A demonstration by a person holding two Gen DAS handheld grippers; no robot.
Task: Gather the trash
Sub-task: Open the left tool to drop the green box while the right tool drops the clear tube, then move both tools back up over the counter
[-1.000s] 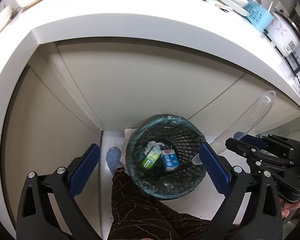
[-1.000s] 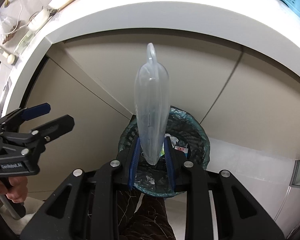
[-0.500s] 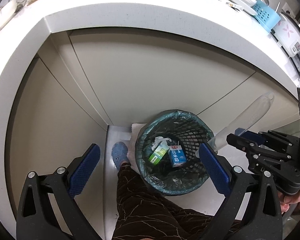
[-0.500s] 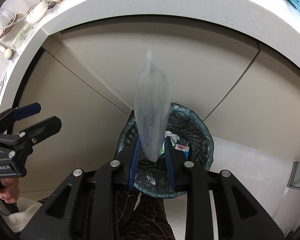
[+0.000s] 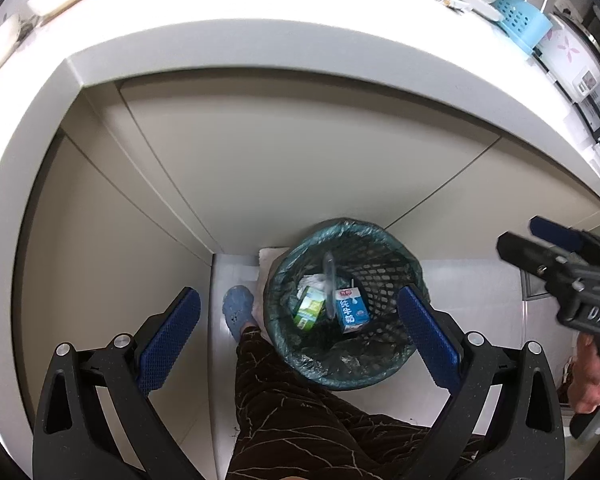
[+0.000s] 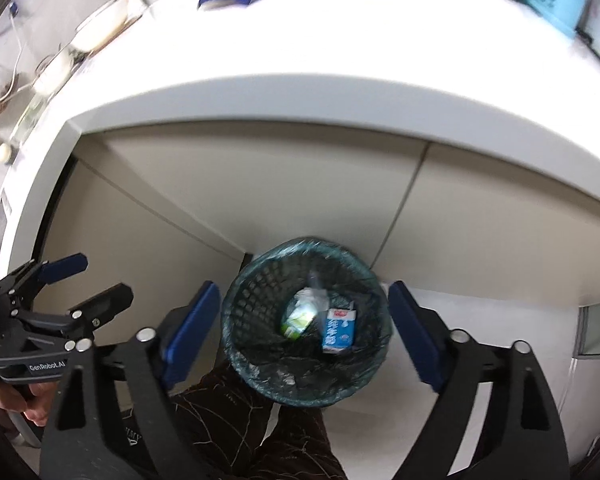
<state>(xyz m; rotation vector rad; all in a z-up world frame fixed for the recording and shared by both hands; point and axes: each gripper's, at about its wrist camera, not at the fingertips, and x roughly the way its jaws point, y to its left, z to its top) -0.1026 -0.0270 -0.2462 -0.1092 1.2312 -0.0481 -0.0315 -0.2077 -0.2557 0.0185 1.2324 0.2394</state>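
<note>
Black mesh bin (image 5: 384, 256) with glossy green plastic liner (image 5: 340, 364), clear plastic wrapper (image 5: 330, 280)

A light-blue perforated plastic basket (image 5: 520, 20) is sitting on the white countertop (image 5: 260, 40) beside a white flowered rice cooker (image 5: 572, 56).

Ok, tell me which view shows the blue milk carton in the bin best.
The left wrist view: the blue milk carton lies sharp in the bin, print readable. The right wrist view shows it too, but motion-blurred.
</note>
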